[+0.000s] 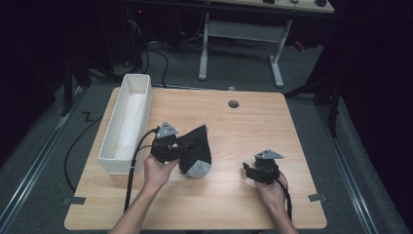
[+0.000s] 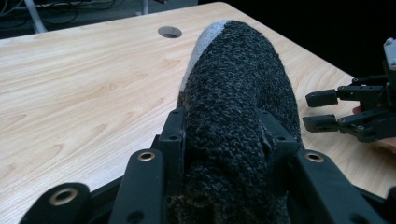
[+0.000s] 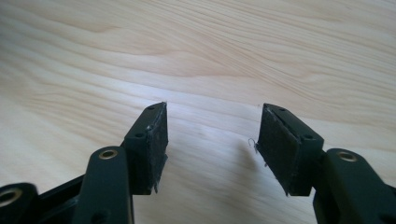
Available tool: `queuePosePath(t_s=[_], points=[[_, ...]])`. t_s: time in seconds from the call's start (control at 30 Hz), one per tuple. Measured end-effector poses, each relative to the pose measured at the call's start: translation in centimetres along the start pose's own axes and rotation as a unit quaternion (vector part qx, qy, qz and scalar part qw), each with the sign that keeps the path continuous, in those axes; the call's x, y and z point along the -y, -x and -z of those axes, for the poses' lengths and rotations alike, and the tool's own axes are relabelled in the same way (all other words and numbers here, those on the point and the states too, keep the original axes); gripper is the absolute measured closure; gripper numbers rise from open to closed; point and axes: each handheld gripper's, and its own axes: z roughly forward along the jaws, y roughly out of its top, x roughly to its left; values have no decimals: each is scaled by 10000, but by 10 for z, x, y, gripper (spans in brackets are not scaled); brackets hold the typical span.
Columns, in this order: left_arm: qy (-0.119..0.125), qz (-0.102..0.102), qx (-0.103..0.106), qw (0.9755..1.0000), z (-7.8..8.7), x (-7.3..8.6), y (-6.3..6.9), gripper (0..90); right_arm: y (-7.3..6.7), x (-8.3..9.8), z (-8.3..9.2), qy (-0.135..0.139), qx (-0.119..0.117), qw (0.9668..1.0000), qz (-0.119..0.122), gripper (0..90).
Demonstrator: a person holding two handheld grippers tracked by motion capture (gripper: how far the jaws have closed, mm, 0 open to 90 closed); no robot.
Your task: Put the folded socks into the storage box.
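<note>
Dark knitted sock (image 1: 196, 148) pinched in the left gripper (image 1: 171, 146) above the table (image 1: 243, 126).

The sock, charcoal with a pale grey toe, bunches thickly between the left jaws, which press into its sides; gripping it near the middle probably keeps the whole thing from drooping, though whether its toe end touches the wood is hard to tell from the high view. The right gripper (image 1: 249, 171) waits well apart to the right, jaws spread with only bare wood between them, likely ready to take the free end. A white bin (image 1: 127, 122) stands along the table's left edge, seemingly where the sock belongs.
</note>
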Motion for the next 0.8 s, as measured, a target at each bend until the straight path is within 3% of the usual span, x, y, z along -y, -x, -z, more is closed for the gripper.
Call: queuePosePath(t_s=[0.13, 0.27, 0.57, 0.8], points=[[42, 4, -51, 10000, 2, -4, -1, 612, 13, 6, -4, -25, 218, 9996, -155, 401], [12, -59, -143, 9999, 5, -7, -1, 613, 18, 10, -5, 56, 155, 9993, -342, 393], [96, 9, -203, 9997, 6, -21, 2, 613, 19, 12, -6, 134, 72, 9992, -361, 369], [189, -51, -185, 9996, 7, -32, 10, 613, 18, 12, -6, 131, 62, 9993, -353, 364]])
